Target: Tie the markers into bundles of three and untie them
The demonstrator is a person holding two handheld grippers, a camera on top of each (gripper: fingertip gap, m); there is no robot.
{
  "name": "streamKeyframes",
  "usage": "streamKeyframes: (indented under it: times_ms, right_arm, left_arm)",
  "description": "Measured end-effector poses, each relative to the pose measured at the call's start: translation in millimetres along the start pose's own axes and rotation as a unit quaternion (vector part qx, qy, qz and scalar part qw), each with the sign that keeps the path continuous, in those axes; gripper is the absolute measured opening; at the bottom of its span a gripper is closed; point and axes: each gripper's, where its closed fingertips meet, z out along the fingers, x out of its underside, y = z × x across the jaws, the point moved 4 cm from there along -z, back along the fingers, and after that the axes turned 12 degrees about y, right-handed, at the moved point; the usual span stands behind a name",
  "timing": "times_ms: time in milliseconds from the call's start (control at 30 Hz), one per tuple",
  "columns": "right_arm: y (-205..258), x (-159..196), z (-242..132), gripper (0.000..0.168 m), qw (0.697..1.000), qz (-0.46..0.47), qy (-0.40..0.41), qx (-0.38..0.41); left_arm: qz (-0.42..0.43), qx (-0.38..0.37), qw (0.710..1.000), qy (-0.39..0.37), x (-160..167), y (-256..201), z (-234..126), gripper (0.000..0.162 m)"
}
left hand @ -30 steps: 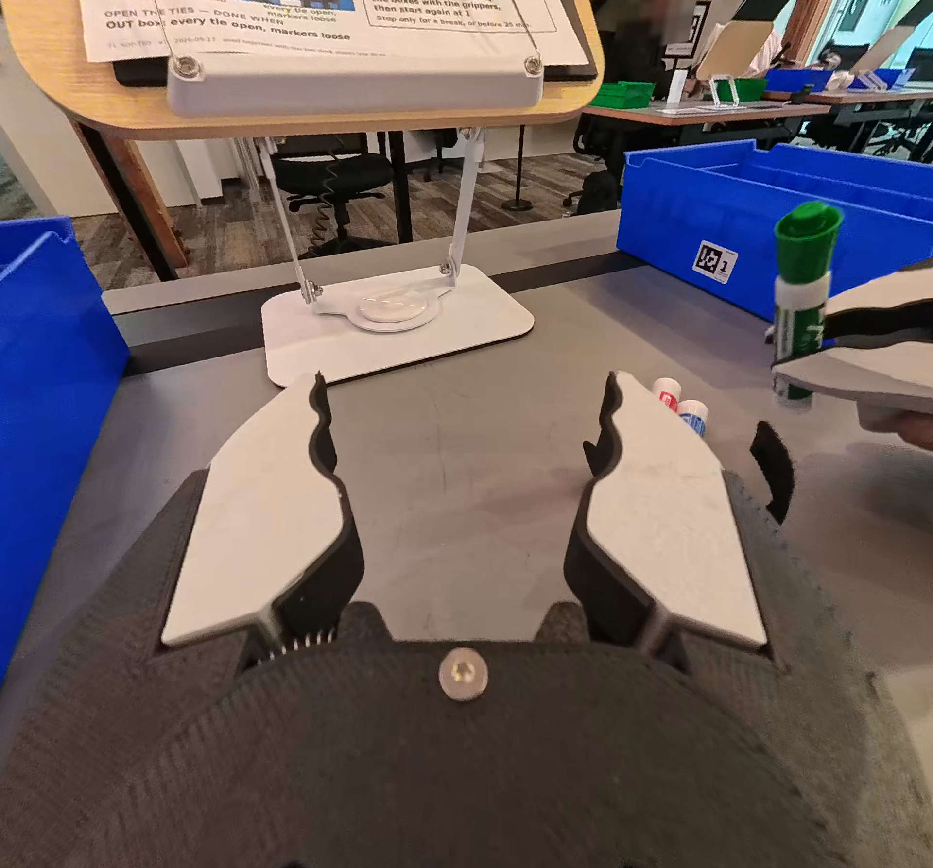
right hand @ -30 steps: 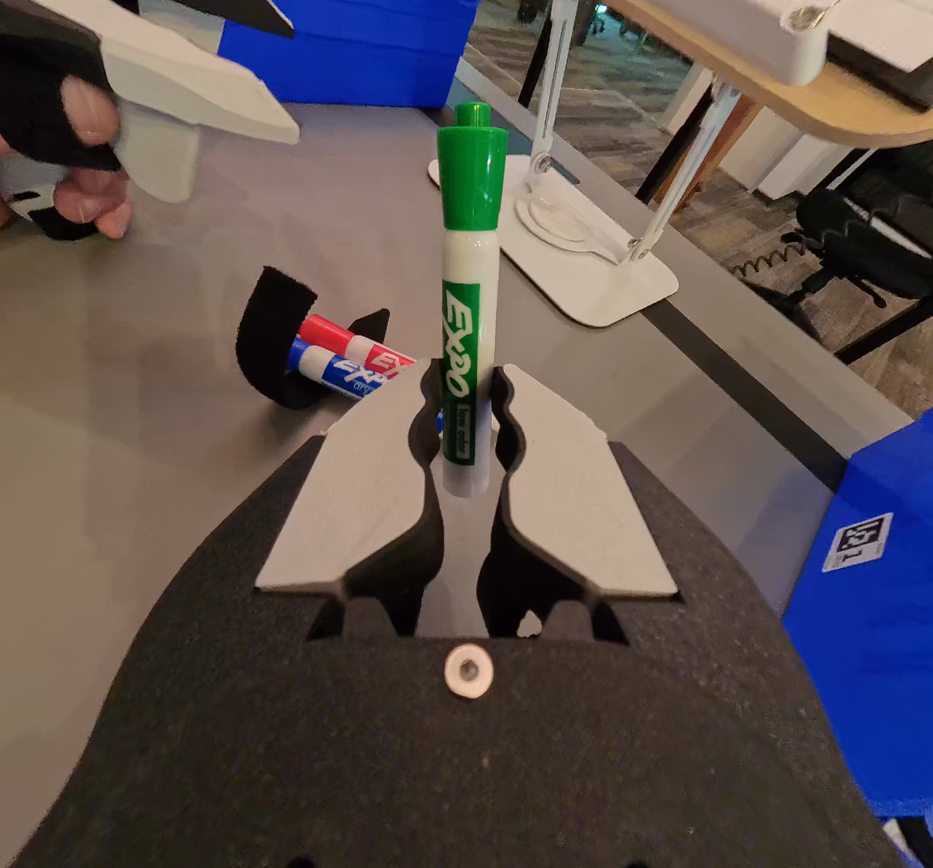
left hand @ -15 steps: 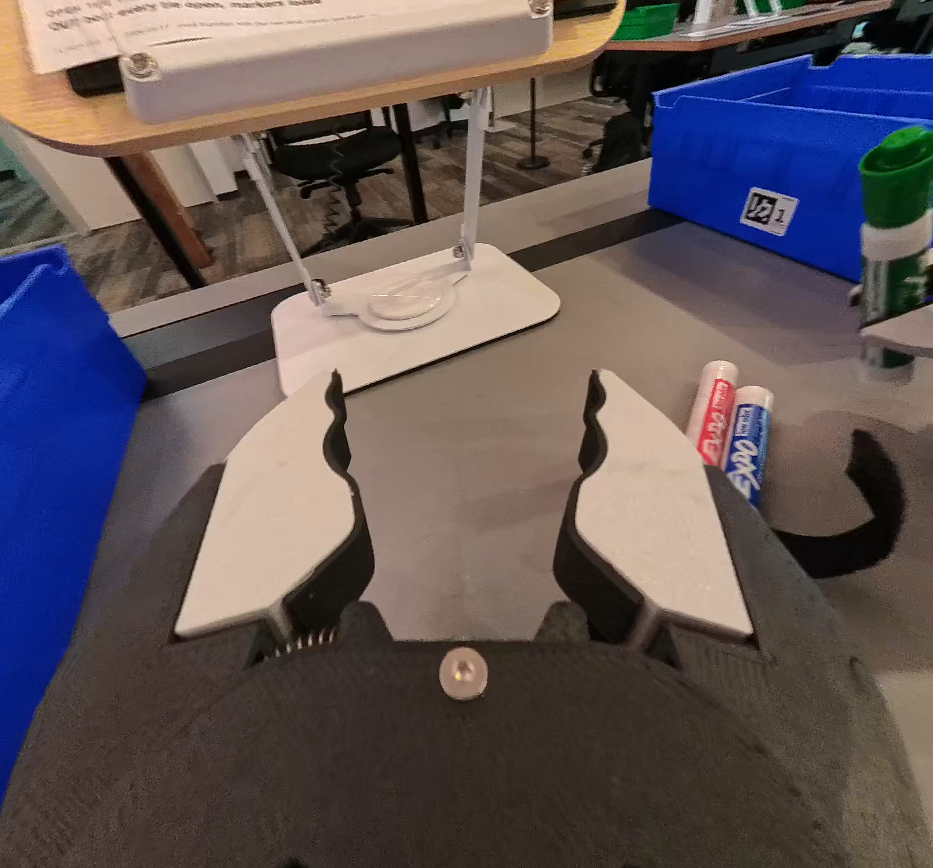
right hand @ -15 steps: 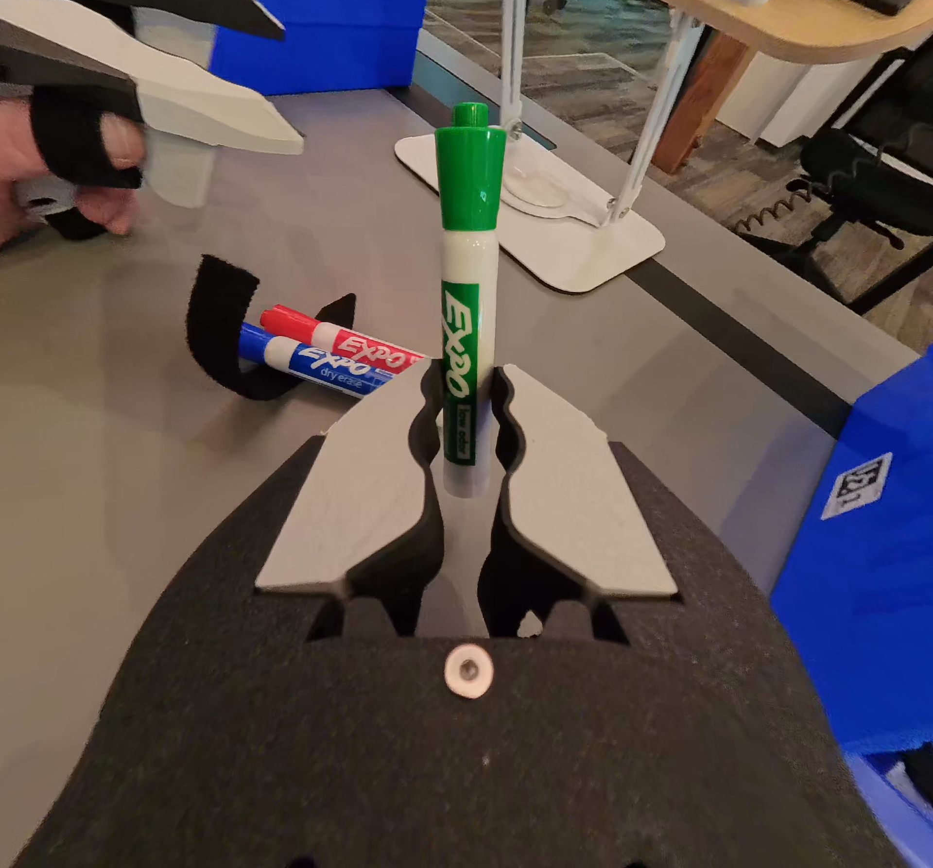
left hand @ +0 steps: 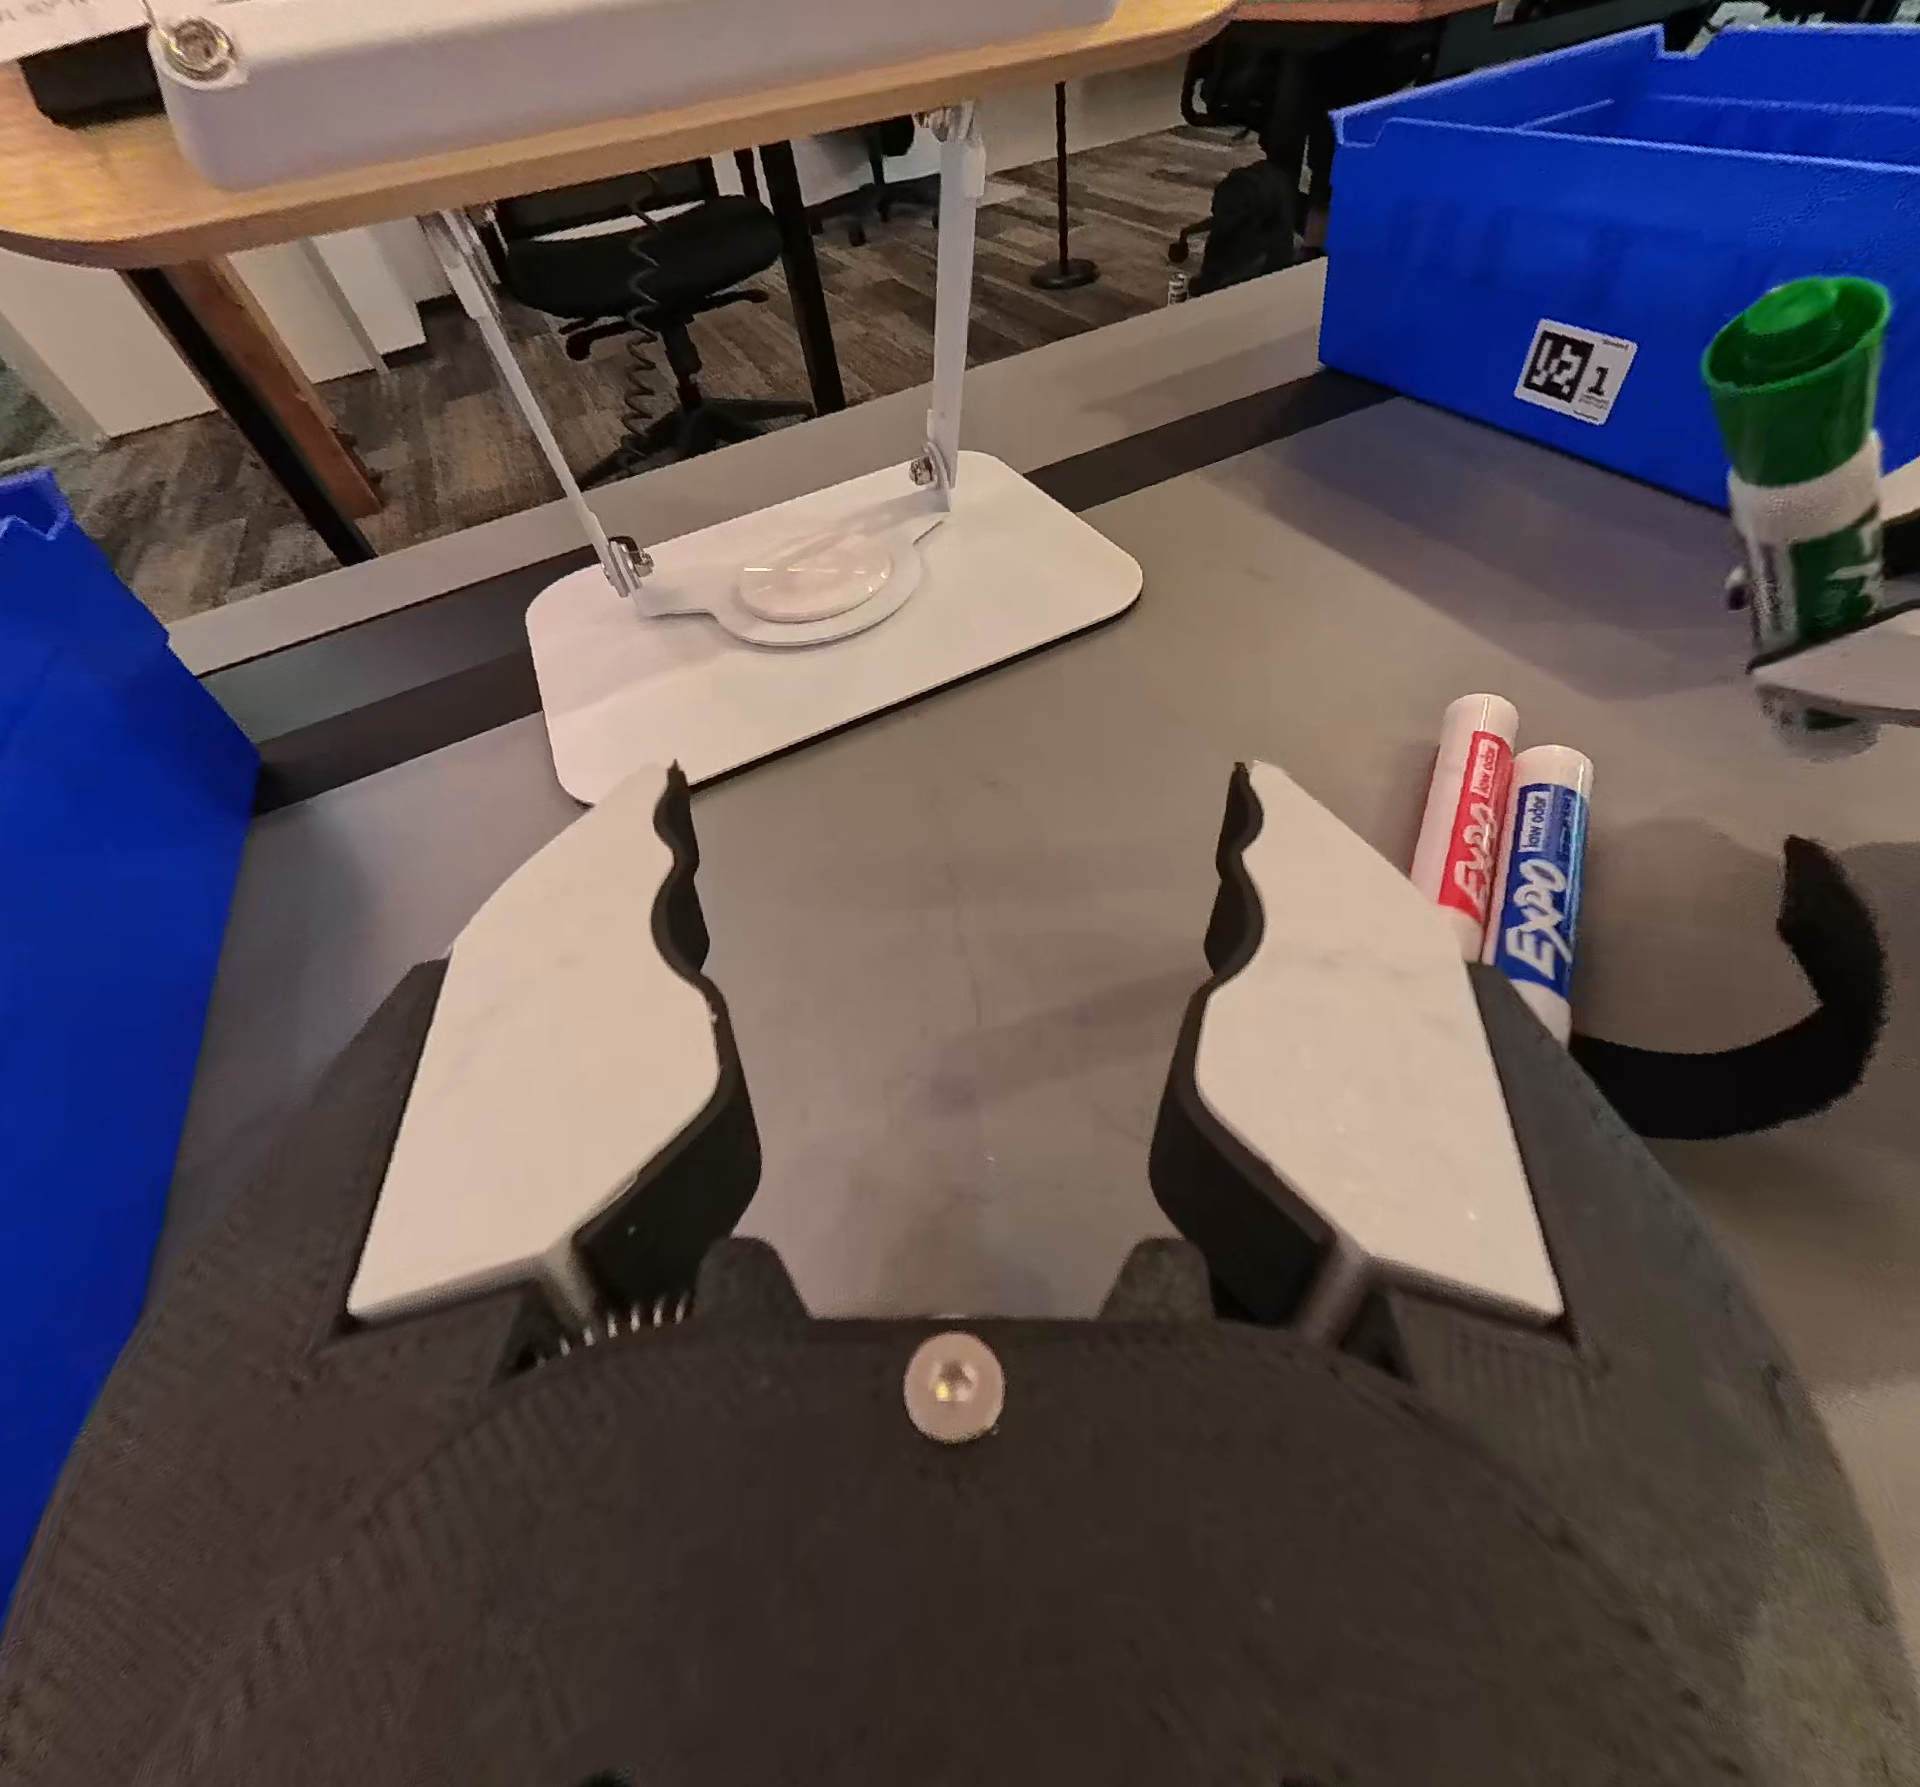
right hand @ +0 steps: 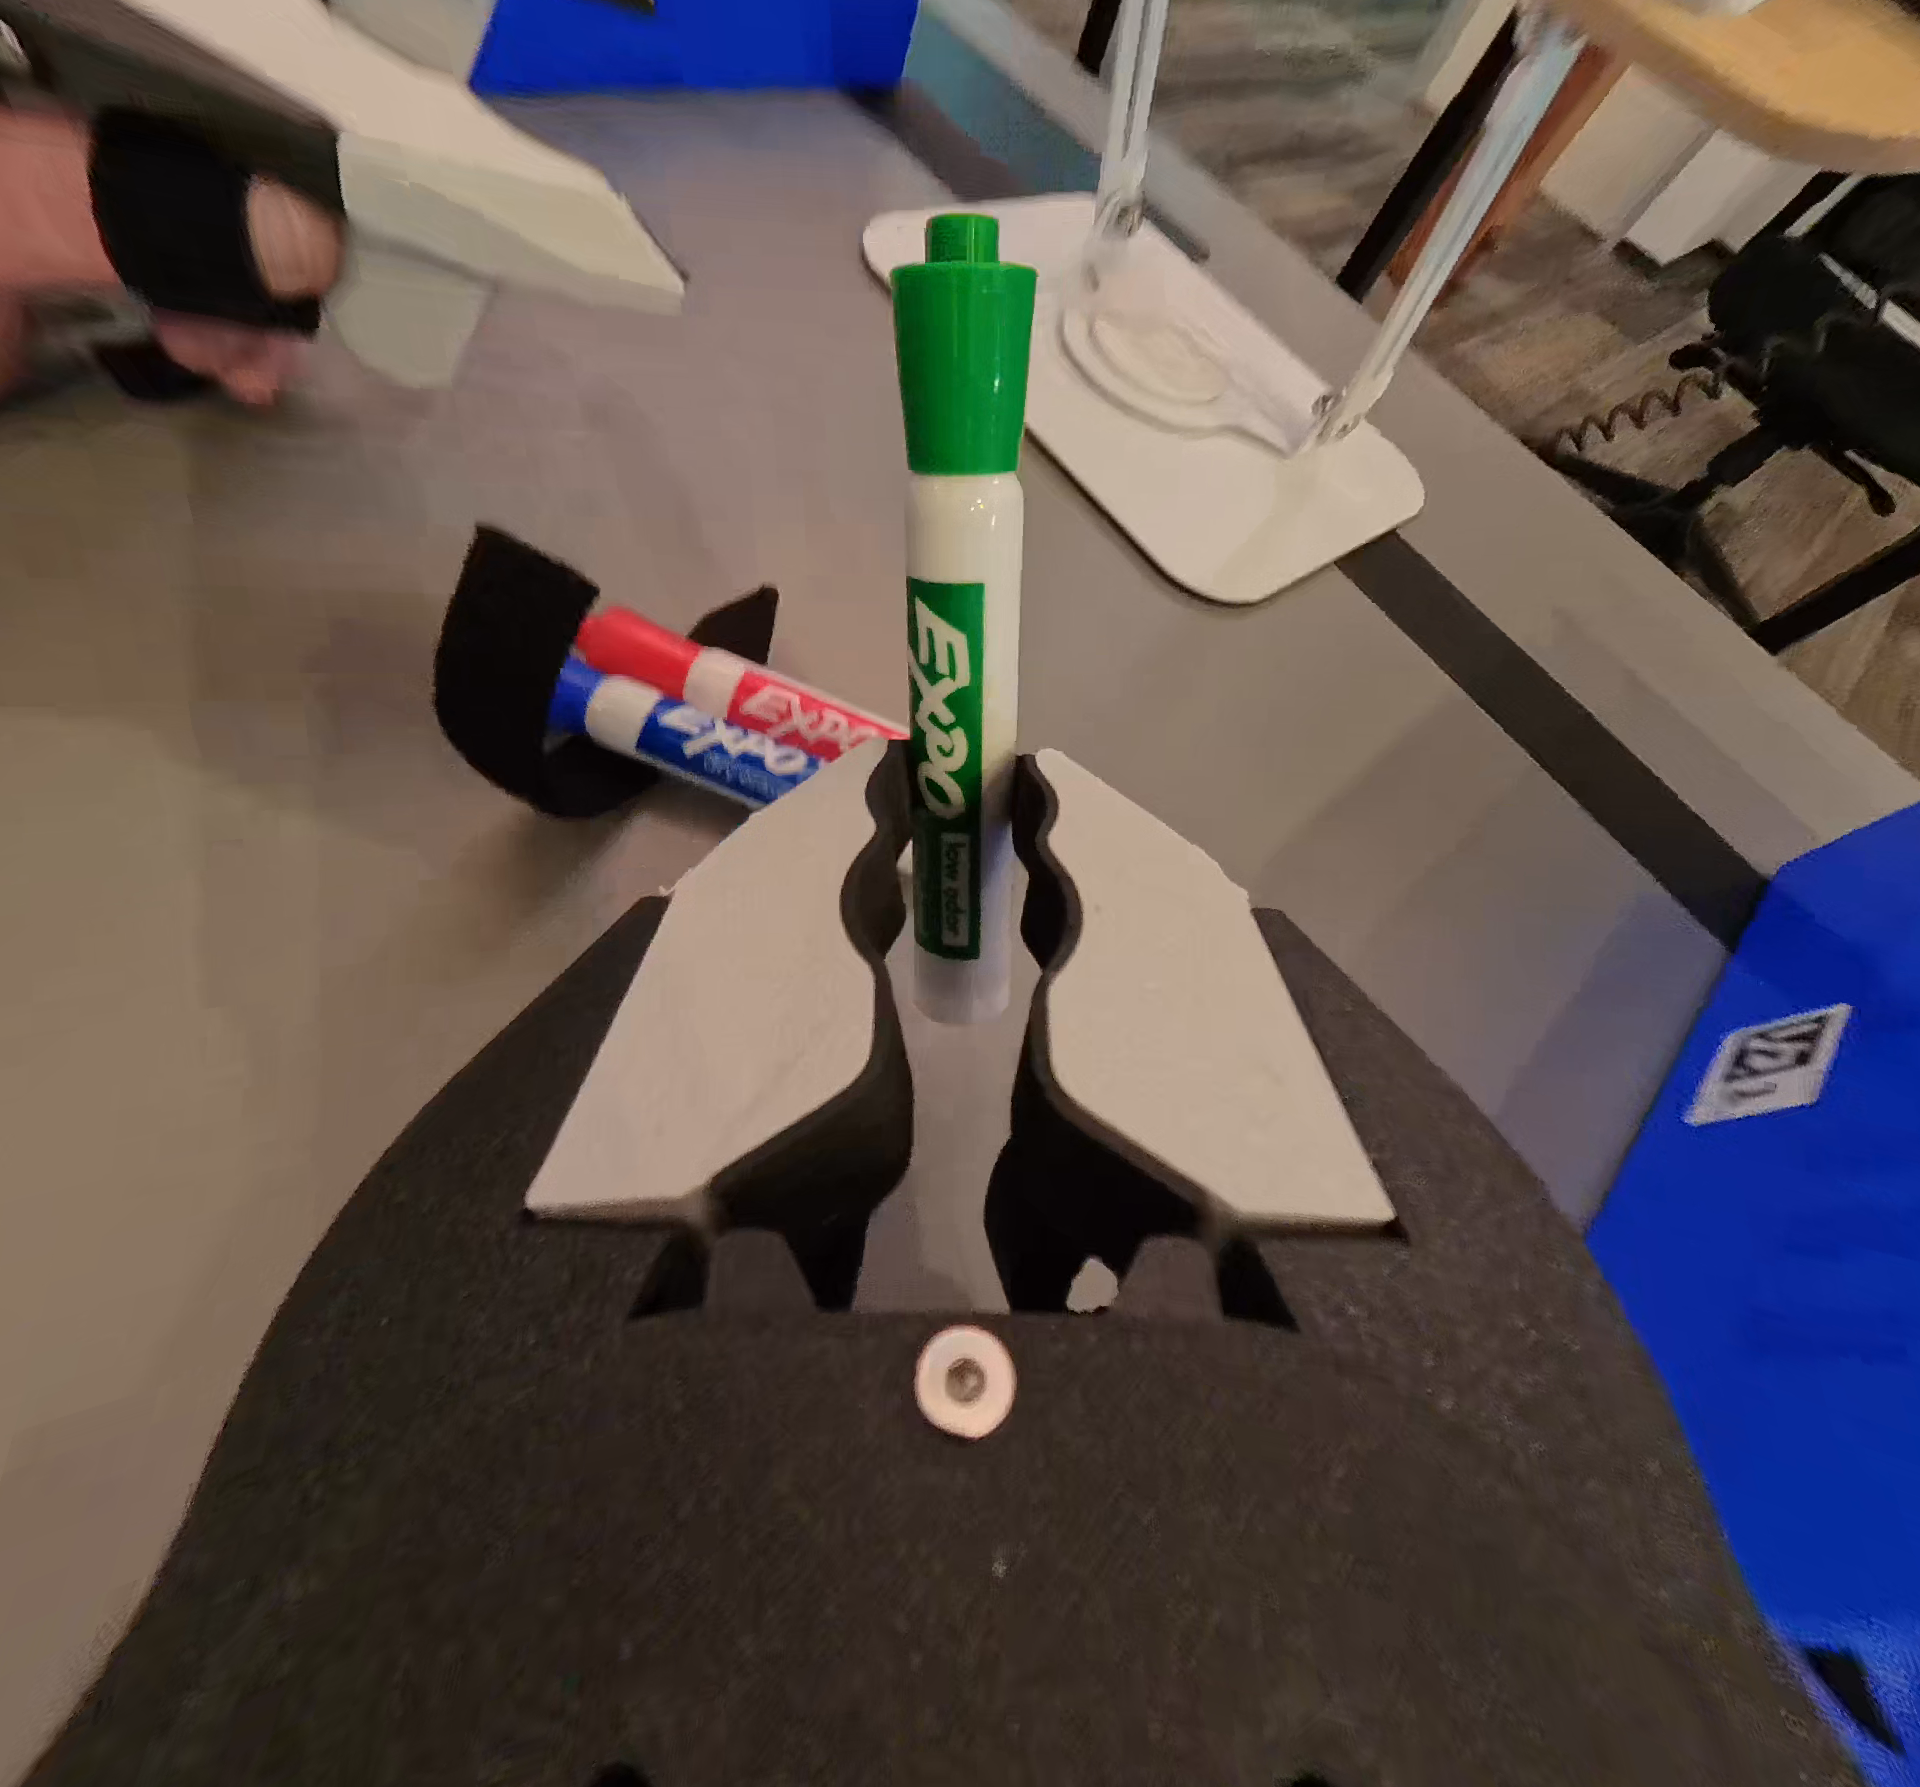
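A: Where does everything sit, taking the black strap (right hand: 499, 657) as the mark?

B: The red marker (right hand: 727, 677) and the blue marker (right hand: 675, 735) lie side by side, touching, on the grey table (left hand: 935, 906), their capped ends resting over the strap. One end of the strap curls up beside them and the loop stands open, so nothing is tied yet. The white stand base (right hand: 1195, 449) sits well beyond the strap.

A: And the third one?

B: The green marker (right hand: 961, 594) is clamped near its bottom end in the right claw (right hand: 961, 802), cap pointing away from the claw, in the air on the near side of the strap.

A: The left claw?

B: The left claw (left hand: 956, 802) is spread wide with nothing between its fingers, held above the table just beside the two markers.

A: So how should the step go?

B: I'd judge the job is to lay the green one with the pair. Turn it to match their line, caps the same way, and set it down against them, over the strap. Let go only once it rests, or it may roll off. The free claw can then take the raised strap end.
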Motion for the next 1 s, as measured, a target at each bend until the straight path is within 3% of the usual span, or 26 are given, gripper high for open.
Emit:
streamKeyframes:
  times_ms: [133, 267, 400, 633, 867, 1000]
  right_arm:
    - [4.5, 24.3, -9.8, 0.019, 0.993, -0.058, 0.096, -0.033]
    - [14.7, 65.4, -12.8, 0.019, 0.963, -0.128, 0.218, -0.089]
    - [24.5, 59.3, -8.2, 0.019, 0.951, -0.172, 0.229, -0.111]
    - [29.6, 45.6, -15.3, 0.038, 0.948, -0.184, 0.22, -0.136]
    - [35.2, 42.5, 6.4, 0.022, 0.936, -0.125, 0.277, -0.179]
    - [39.6, 38.6, 6.7, 0.019, 0.938, -0.096, 0.251, -0.218]
  left_arm:
    - [-0.004, 0.01, 1.0, -0.003, 0.4, 1.8, -1.5, 0.095]
    - [0.0, 0.027, 0.999, 0.017, 2.8, 0.1, 2.5, 0.095]
    - [0.014, 0.038, 0.999, 0.032, 4.2, -3.6, 6.1, 0.097]
    - [0.012, 0.054, 0.998, 0.03, 4.4, -6.3, 4.3, 0.098]
    - [0.019, 0.057, 0.997, 0.039, 5.6, -8.6, 6.3, 0.098]
    - [0.012, 0.06, 0.998, 0.035, 5.2, -7.2, 5.5, 0.099]
